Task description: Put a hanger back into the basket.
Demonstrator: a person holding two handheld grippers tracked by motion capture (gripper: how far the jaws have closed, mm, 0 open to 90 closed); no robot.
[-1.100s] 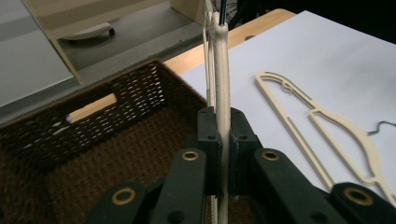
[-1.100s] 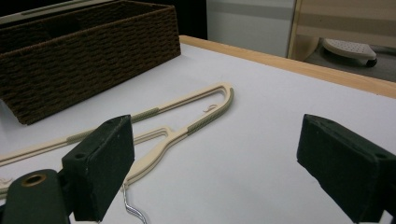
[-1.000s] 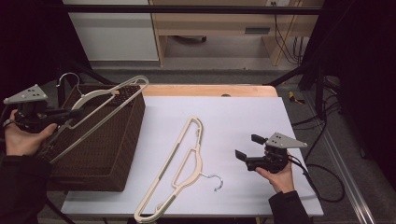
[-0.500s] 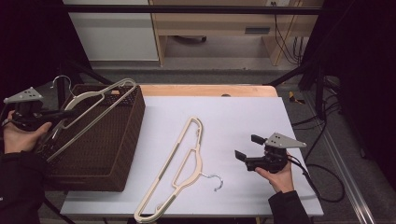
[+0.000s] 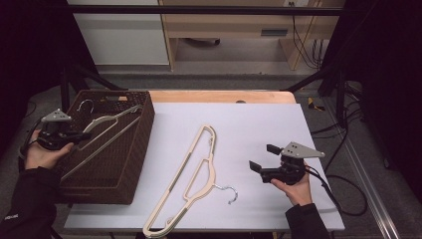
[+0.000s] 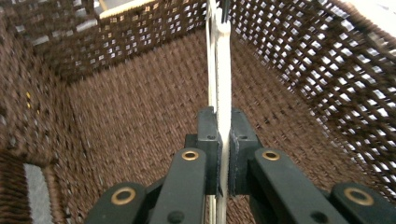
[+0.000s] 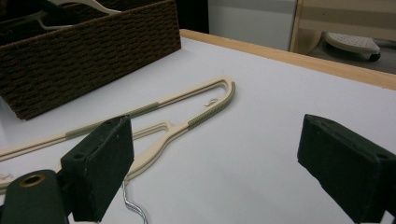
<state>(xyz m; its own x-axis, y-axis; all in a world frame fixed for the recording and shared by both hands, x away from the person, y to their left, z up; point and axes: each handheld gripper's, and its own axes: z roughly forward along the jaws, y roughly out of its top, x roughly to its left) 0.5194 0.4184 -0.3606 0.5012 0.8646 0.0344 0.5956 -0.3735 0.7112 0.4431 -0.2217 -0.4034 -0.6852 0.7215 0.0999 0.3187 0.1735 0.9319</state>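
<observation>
Held hanger (image 5: 107, 128): cream plastic with a metal wire hook. It sits tilted inside the dark brown woven basket (image 5: 130, 164), hook end toward the far left corner, one shoulder near the right wall. A thin bar of this hanger is clamped between the jaws of the left gripper (image 5: 85, 135), above the basket floor.

Second hanger (image 5: 191, 181): same cream type, lying flat on the white tabletop (image 5: 259, 124) beside the basket, hook pointing right.
</observation>
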